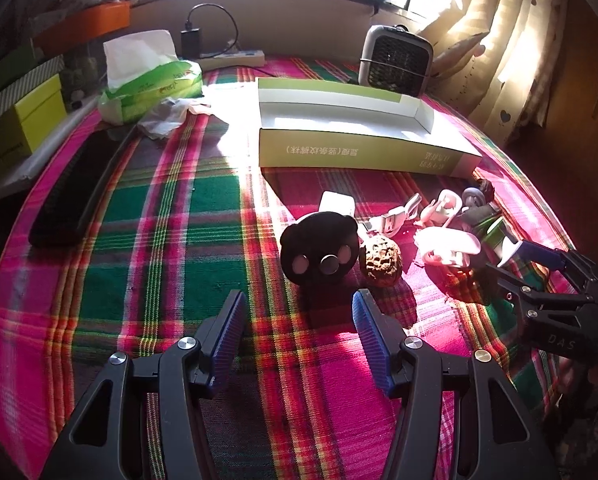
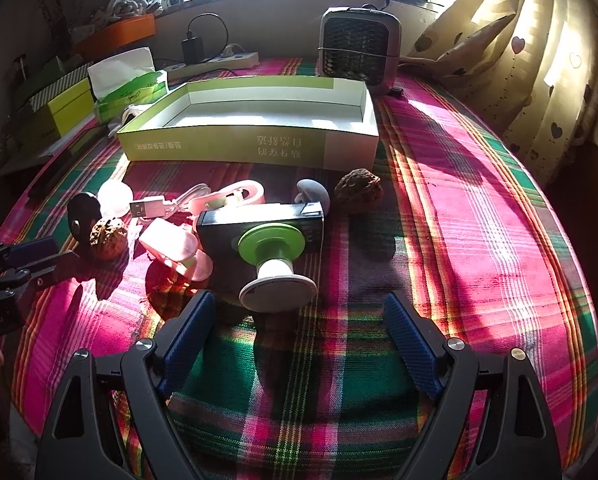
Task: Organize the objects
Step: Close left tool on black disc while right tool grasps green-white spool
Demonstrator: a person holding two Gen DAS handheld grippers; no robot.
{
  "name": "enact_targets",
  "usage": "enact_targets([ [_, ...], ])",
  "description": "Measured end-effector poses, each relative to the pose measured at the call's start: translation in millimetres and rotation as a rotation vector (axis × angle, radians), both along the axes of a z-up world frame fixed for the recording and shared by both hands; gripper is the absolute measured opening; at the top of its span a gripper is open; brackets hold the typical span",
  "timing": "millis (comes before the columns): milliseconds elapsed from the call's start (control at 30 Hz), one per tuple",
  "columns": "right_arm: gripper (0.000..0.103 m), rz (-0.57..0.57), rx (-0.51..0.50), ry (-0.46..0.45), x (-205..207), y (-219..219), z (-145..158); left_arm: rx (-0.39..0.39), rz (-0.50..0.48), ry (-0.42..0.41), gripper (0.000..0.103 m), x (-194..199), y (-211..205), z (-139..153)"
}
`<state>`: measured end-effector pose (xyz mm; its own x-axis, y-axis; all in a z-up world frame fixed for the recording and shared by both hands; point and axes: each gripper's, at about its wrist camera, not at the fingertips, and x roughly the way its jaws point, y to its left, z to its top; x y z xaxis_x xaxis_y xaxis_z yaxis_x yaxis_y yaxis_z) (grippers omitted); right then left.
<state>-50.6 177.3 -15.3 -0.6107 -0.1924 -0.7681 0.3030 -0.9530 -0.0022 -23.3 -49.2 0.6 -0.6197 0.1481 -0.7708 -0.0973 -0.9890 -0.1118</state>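
An open green-and-white box [image 1: 363,136] [image 2: 259,128] lies empty on the plaid cloth. In front of it is a clutter: a black round piece [image 1: 319,254] [image 2: 82,212], a walnut [image 1: 380,260] [image 2: 108,238], a second walnut [image 2: 358,189], a white USB cable [image 2: 167,206], pink plastic pieces [image 1: 447,240] [image 2: 171,246] and a black device on a green-and-white stand [image 2: 277,258]. My left gripper [image 1: 299,312] is open, just short of the black piece. My right gripper [image 2: 299,316] is open, just short of the stand's white base; it also shows in the left wrist view [image 1: 539,264].
A small heater [image 1: 397,60] [image 2: 359,50], a tissue pack [image 1: 155,80] [image 2: 131,84] and a power strip [image 2: 215,62] stand at the back. A long black object [image 1: 75,192] lies at left. Coloured boxes [image 1: 27,120] stack at far left. Curtains [image 2: 539,60] hang at right.
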Motion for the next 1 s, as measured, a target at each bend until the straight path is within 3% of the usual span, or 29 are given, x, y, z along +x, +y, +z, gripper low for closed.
enact_targets([
  [567,0.085,0.018,0.007,-0.008,-14.3,-1.5,2.5,0.017,-0.061,0.006,0.054,-32.5,-2.6,0.9],
  [867,0.065,-0.012,0.001,0.01,-14.3,7.0,5.2,0.041,-0.087,0.0,0.034,-35.5,0.0,2.4],
  [1000,0.05,-0.011,0.0,0.018,-13.6,9.4,6.2,0.043,-0.094,-0.004,0.027,-35.8,1.6,2.6],
])
